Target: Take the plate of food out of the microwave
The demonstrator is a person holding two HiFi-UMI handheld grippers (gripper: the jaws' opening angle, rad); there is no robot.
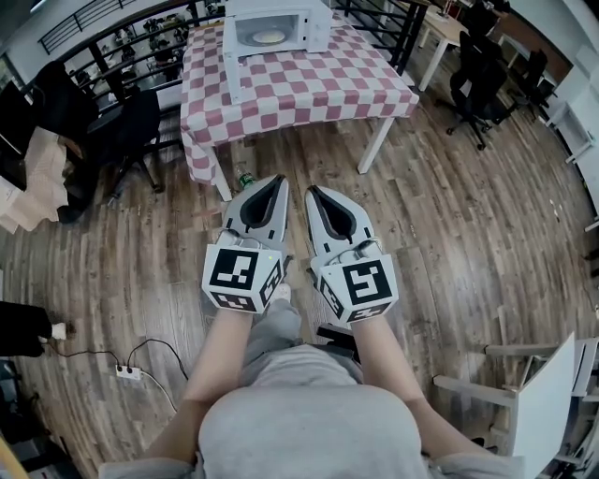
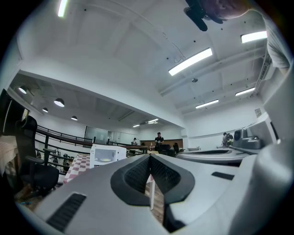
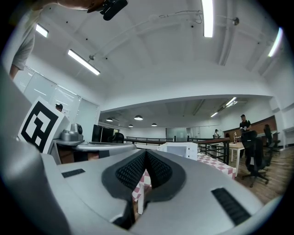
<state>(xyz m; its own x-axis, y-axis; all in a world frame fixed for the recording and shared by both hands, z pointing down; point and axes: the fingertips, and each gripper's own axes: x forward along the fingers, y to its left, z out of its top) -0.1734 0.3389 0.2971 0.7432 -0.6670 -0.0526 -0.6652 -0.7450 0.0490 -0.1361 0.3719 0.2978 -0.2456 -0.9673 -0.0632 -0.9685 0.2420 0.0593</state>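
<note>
A white microwave (image 1: 277,28) stands on a table with a red-and-white checked cloth (image 1: 290,89) at the far end of the room. Through its window a pale plate of food (image 1: 269,37) shows. The microwave (image 2: 106,154) also appears small in the left gripper view and the microwave (image 3: 178,149) in the right gripper view. My left gripper (image 1: 280,181) and right gripper (image 1: 312,193) are held side by side over the wooden floor, well short of the table, pointing level at it. Both are shut with nothing between the jaws.
Black office chairs (image 1: 126,131) stand left of the table and more chairs (image 1: 482,56) at the right rear. A black railing (image 1: 112,28) runs behind. A power strip with cable (image 1: 126,372) lies on the floor at left. A white chair (image 1: 533,393) is at lower right.
</note>
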